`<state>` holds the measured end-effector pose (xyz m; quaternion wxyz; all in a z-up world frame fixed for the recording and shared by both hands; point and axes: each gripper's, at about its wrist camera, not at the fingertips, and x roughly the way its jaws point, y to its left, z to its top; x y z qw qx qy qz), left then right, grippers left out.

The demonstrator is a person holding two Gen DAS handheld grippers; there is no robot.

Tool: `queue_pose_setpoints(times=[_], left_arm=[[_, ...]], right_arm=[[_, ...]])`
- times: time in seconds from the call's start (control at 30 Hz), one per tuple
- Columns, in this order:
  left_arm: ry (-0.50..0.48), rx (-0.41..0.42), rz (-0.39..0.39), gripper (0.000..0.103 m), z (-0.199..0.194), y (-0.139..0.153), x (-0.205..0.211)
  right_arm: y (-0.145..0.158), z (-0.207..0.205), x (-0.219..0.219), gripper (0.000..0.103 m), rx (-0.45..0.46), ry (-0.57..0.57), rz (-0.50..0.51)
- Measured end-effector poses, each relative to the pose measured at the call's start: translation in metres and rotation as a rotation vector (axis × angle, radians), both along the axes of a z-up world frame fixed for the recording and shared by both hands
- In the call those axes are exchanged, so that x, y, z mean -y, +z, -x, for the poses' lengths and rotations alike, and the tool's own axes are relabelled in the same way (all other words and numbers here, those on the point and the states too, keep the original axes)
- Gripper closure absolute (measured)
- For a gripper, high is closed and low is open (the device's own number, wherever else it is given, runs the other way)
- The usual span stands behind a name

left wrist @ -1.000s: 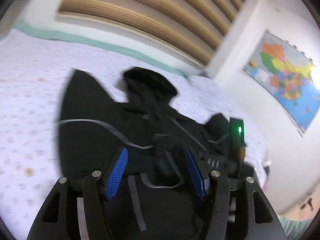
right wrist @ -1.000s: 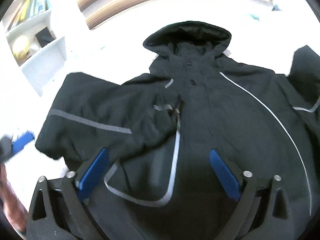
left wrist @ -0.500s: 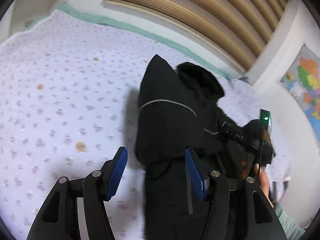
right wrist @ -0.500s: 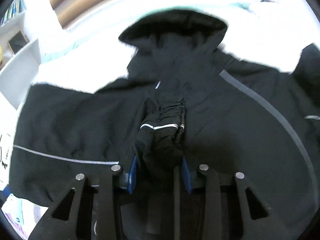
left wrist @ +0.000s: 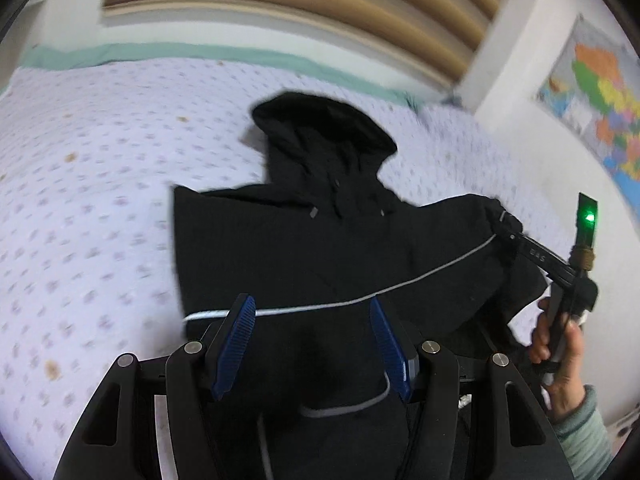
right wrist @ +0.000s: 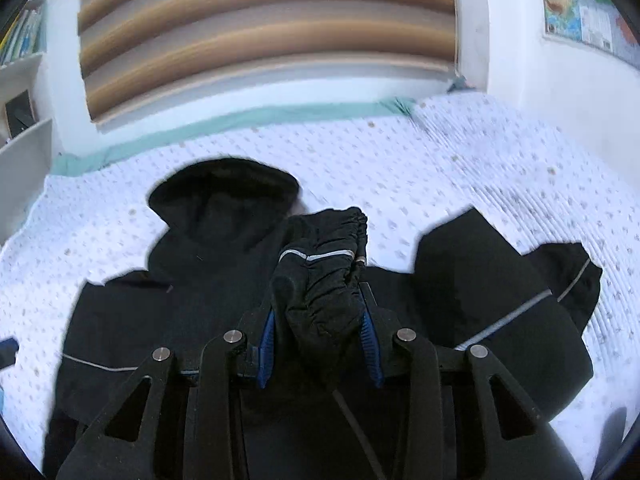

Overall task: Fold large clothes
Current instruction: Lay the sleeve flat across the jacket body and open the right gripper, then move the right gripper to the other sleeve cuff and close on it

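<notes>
A black hooded jacket (left wrist: 304, 248) with grey reflective stripes lies on a bed, hood toward the headboard. My left gripper (left wrist: 314, 340) is open and empty above the jacket's lower body. My right gripper (right wrist: 318, 344) is shut on the bunched cuff (right wrist: 324, 276) of the jacket's left sleeve and holds it lifted over the chest. In the left wrist view the right gripper (left wrist: 516, 236) shows at the right, pulling that sleeve across the body. The other sleeve (right wrist: 512, 300) lies spread at the right.
The bedsheet (left wrist: 88, 184) is pale with small dots and a teal edge by the wooden slatted headboard (left wrist: 288, 4). A map (left wrist: 600, 92) hangs on the right wall. White shelves (right wrist: 20, 92) stand at the left.
The right gripper closed on the sleeve cuff and carried it up and across the jacket's front. The left gripper swung from the sleeve's side back over the jacket's lower body, still open.
</notes>
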<state>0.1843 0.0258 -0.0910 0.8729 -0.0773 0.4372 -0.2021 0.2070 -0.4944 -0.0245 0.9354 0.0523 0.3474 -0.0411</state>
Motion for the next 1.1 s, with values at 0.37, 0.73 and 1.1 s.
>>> queue_pose_setpoints(times=[0.37, 0.73, 1.1], left_arm=[[0.035, -0.01, -0.095, 0.042, -0.036, -0.105, 0.034], [0.034, 0.047, -0.081, 0.041, -0.033, -0.11, 0.03], [0.043, -0.015, -0.196, 0.04, -0.037, -0.108, 0.038]], right_arm=[[-0.106, -0.012, 0.034, 0.049, -0.199, 0.009, 0.016], [-0.039, 0.009, -0.023, 0.03, -0.08, 0.125, 0.048], [-0.116, -0.017, -0.042, 0.035, -0.332, 0.125, 0.082]])
